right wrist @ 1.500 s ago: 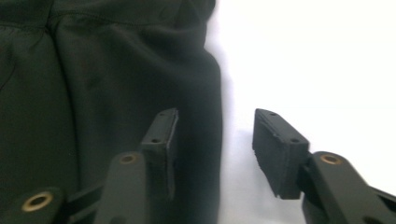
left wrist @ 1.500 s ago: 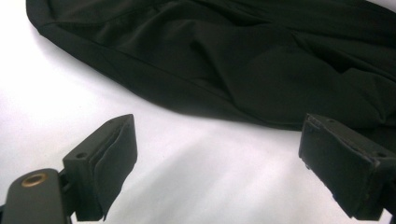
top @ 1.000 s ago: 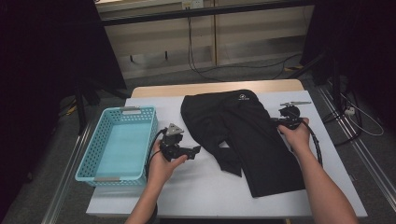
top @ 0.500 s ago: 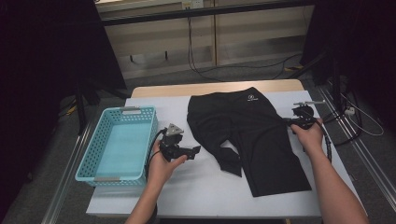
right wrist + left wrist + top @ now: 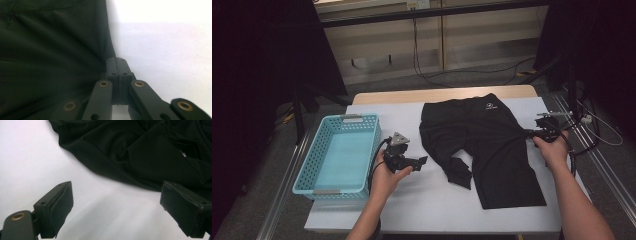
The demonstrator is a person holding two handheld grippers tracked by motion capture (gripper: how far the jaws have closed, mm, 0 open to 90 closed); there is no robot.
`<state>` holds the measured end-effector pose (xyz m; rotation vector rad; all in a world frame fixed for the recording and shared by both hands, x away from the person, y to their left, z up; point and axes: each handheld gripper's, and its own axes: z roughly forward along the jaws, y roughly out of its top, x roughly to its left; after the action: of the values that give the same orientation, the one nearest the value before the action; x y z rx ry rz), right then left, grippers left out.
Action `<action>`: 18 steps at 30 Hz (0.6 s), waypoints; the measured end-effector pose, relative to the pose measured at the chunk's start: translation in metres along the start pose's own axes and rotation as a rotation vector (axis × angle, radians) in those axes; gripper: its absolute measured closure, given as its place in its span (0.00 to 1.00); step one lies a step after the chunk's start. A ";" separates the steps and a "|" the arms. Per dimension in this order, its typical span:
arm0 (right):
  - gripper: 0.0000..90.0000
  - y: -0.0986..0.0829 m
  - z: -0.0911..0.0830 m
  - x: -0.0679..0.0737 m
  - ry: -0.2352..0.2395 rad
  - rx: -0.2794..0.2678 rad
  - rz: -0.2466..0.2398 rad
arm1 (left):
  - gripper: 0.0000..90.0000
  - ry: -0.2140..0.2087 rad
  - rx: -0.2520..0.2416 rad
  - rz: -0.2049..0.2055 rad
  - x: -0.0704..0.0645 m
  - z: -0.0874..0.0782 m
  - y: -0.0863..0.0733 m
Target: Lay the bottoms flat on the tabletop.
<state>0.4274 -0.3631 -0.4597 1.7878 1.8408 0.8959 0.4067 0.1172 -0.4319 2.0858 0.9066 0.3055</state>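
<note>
At the left of the white table [image 5: 432, 210] we see a light blue basket [image 5: 312, 170]. Just right of it our left gripper [image 5: 421, 161] hovers with its jaws wide apart, close to the black shorts [image 5: 484, 145]. These lie mid-table, waistband far, one leg flat, the other crumpled. Our right gripper [image 5: 529, 133] is clamped on their right edge. The right gripper view shows the jaws [image 5: 116, 65] pressed together on the hem; the left gripper view shows bare table between the pads [image 5: 60, 205].

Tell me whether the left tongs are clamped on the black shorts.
No: in the left gripper view the left tongs stand wide open over bare white table, short of the black fabric shorts.
</note>
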 end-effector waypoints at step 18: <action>0.65 -0.004 -0.006 0.000 -0.008 -0.002 0.020 | 0.13 -0.012 0.000 0.016 -0.002 0.005 0.005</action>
<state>0.4208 -0.3643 -0.4580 1.8085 1.8197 0.8966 0.4098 0.1111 -0.4312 2.0939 0.8829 0.3014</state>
